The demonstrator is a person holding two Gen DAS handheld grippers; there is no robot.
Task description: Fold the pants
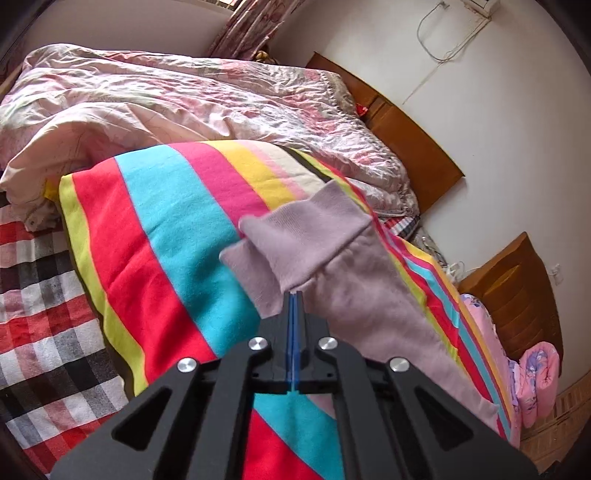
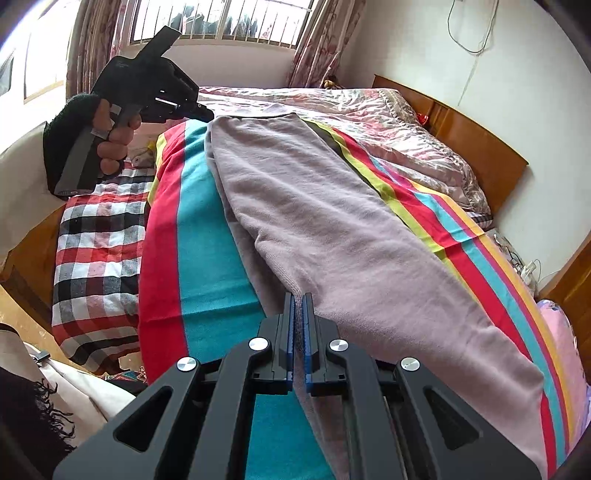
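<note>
The lilac pants (image 2: 332, 229) lie lengthwise on a striped blanket (image 2: 199, 258) on the bed. In the left wrist view their ribbed cuffs (image 1: 303, 236) are lifted off the blanket. My left gripper (image 1: 294, 295) is shut on the cuff end of the pants (image 1: 369, 295); it also shows in the right wrist view (image 2: 201, 110), held in a hand at the far end of the pants. My right gripper (image 2: 298, 295) is nearly shut, its jaws pinching the near edge of the pants.
A crumpled pink floral duvet (image 1: 177, 96) lies beyond the blanket. A red, black and white checked sheet (image 1: 40, 317) covers the left side. A wooden headboard (image 1: 417, 147) and nightstand (image 1: 524, 302) stand against the wall on the right. A window (image 2: 221, 22) is at the far end.
</note>
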